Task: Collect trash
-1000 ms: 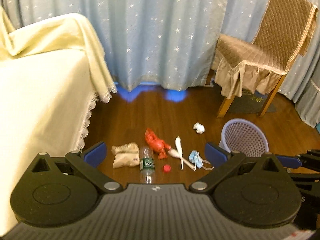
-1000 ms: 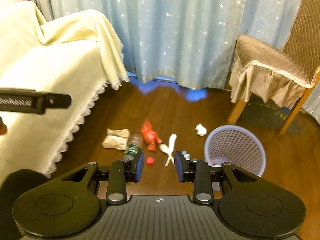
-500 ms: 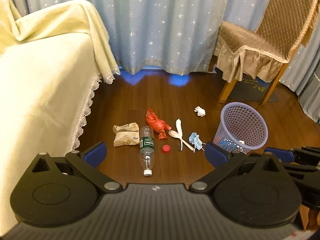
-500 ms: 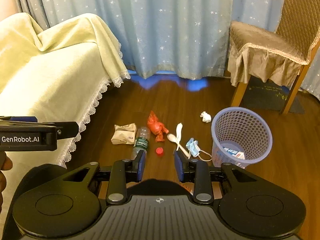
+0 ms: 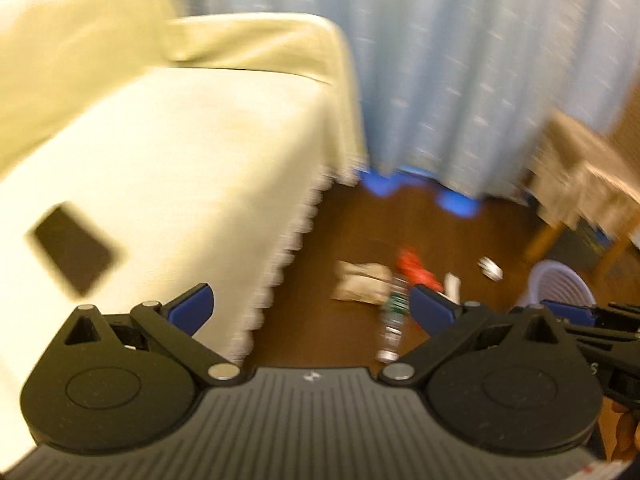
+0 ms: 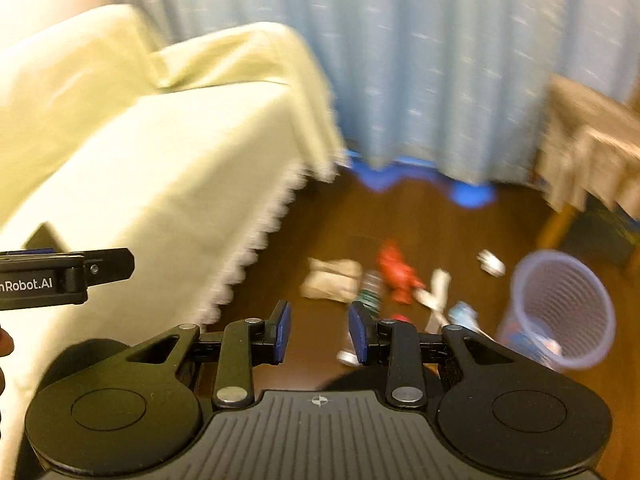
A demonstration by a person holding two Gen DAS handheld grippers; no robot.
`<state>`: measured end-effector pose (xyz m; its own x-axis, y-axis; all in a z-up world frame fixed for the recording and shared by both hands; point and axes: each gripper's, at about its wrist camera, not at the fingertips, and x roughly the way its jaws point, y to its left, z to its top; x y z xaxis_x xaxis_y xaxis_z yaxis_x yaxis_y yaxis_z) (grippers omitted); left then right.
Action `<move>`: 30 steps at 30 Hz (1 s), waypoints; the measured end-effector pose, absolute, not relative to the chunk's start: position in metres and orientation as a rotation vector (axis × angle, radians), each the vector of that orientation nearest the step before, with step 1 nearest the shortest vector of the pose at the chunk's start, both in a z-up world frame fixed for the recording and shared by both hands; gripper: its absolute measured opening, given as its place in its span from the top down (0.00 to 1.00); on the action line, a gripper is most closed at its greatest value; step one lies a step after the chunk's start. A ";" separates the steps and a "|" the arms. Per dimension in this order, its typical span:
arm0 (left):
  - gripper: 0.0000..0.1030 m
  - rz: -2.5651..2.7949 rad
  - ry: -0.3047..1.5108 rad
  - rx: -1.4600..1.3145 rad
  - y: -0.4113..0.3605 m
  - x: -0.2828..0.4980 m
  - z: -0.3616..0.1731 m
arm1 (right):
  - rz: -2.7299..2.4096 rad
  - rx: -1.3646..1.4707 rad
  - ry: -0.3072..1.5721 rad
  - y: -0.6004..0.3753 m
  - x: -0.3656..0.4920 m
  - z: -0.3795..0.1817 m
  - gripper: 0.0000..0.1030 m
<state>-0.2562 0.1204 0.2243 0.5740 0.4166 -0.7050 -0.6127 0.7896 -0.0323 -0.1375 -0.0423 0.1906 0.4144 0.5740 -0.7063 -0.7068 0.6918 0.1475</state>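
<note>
Both views are motion-blurred, so read small details loosely. You're in the approach step: nothing picked, every piece of trash lies on the dark wooden floor (image 6: 328,220).

Your left gripper (image 5: 310,308) has its blue-padded tongs spread wide, nothing between them. Your right gripper (image 6: 319,332) has its tongs apart with a narrower gap, also empty.

Where the trash sits — a loose cluster near the lace-edged cream bedspread (image 6: 152,168):
- crumpled tan paper bag (image 6: 330,285), nearest the bed
- clear plastic bottle with green label (image 6: 370,292) just beside it, neck end partly hidden behind the right gripper's finger
- crumpled red plastic wrapper (image 6: 396,270) touching or nearly touching the bottle, can't tell which
- white plastic spoon-like pieces (image 6: 436,290) and something light blue (image 6: 462,314), too smeared to identify
- small white paper wad (image 6: 491,262), apart from the rest

The lavender mesh plastic waste basket (image 6: 568,312) stands right of the cluster, already with something inside, and a dark flat phone-like slab (image 5: 72,254) lies on the bed — probably not trash, leave it.

Next move, my call: steady the cameras, lower the right gripper over the bottle, which lies closest in line with it, then open wider before closing across its body — it's round and likely to roll, so grip mid-body, not the neck
</note>
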 end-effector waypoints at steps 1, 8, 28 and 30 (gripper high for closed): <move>0.01 0.654 0.731 -0.300 0.130 -0.272 0.229 | 0.854 -0.196 0.794 -0.028 -0.146 0.195 0.72; 0.01 0.964 0.672 -0.388 0.196 -0.393 0.247 | 1.159 -0.300 0.718 0.080 -0.225 0.214 0.72; 0.01 1.676 0.659 -0.564 0.212 -0.614 0.251 | 1.779 -0.487 0.712 0.228 -0.383 0.187 0.72; 0.01 1.705 0.654 -0.577 0.211 -0.627 0.249 | 1.806 -0.517 0.711 0.235 -0.398 0.181 0.72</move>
